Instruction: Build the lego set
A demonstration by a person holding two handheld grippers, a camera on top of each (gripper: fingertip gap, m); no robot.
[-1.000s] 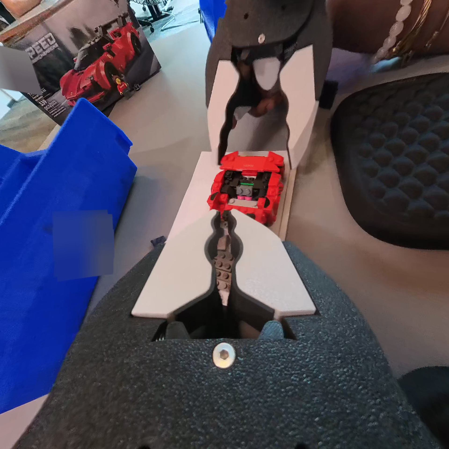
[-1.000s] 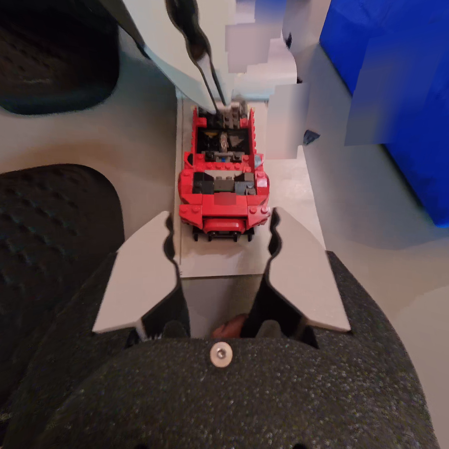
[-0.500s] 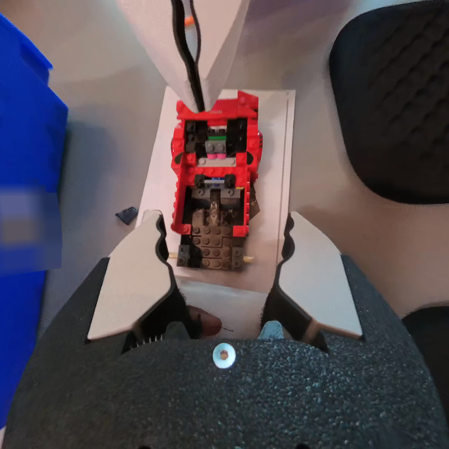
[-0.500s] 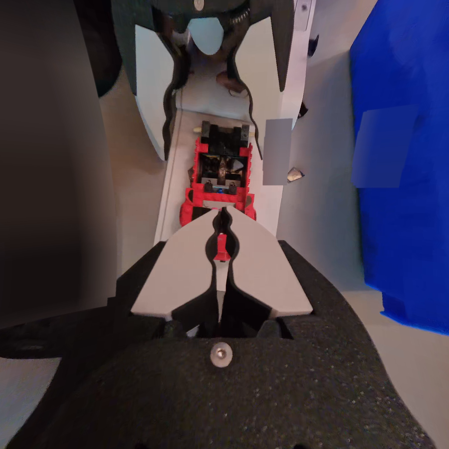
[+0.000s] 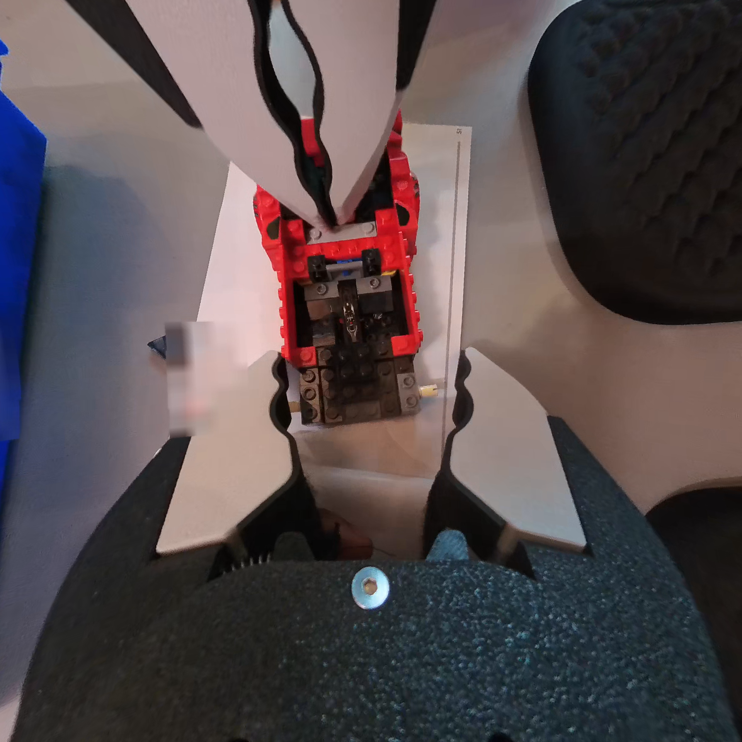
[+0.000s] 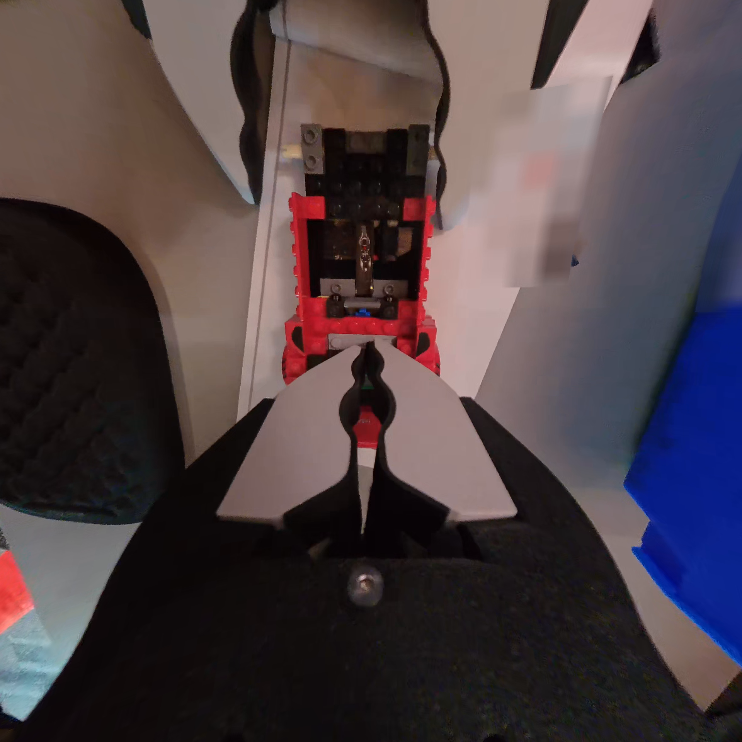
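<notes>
A partly built red and black lego car [image 5: 349,305] lies on a white sheet [image 5: 453,281], and it also shows in the right wrist view [image 6: 363,257]. My left gripper [image 5: 371,361] is open and empty, with its fingers on either side of the car's black studded end. My right gripper [image 6: 367,348] is shut, and its tips touch a grey plate [image 6: 341,342] on the car's red end. In the left wrist view the right gripper [image 5: 331,221] comes down from the top. In the right wrist view the left gripper [image 6: 345,208] straddles the far end. I see nothing held between the right tips.
A blue bin [image 5: 16,281] stands to the left of the car, and it is on the right in the right wrist view [image 6: 702,441]. A black textured mat [image 5: 642,160] lies on the other side [image 6: 60,361]. A small dark loose piece [image 5: 156,345] lies on the table beside the sheet. The left gripper's tips are roughly 6 centimeters from the right gripper's.
One second ago my left gripper was shut on a grey piece and my right was open. The left has opened, the right has shut, and its tips have moved onto the car's grey plate.
</notes>
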